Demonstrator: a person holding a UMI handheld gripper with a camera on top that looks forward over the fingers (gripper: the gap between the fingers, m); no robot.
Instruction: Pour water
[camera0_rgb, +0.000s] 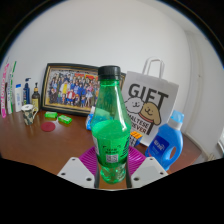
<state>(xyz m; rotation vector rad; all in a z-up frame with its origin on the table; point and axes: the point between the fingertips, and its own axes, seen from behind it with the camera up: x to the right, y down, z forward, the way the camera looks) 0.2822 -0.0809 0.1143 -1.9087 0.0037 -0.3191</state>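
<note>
A green plastic bottle with a black cap stands upright between my two fingers. My gripper is shut on its lower body, and both magenta pads press against its sides. The bottle fills the middle of the view and hides what lies directly behind it. The bottle's base is hidden by the fingers, so I cannot tell whether it rests on the wooden table or is lifted.
A white "GIFT" paper bag stands behind the bottle to the right, with a blue detergent bottle in front of it. A framed photo stands at the back left. Several small bottles and green and pink items lie left.
</note>
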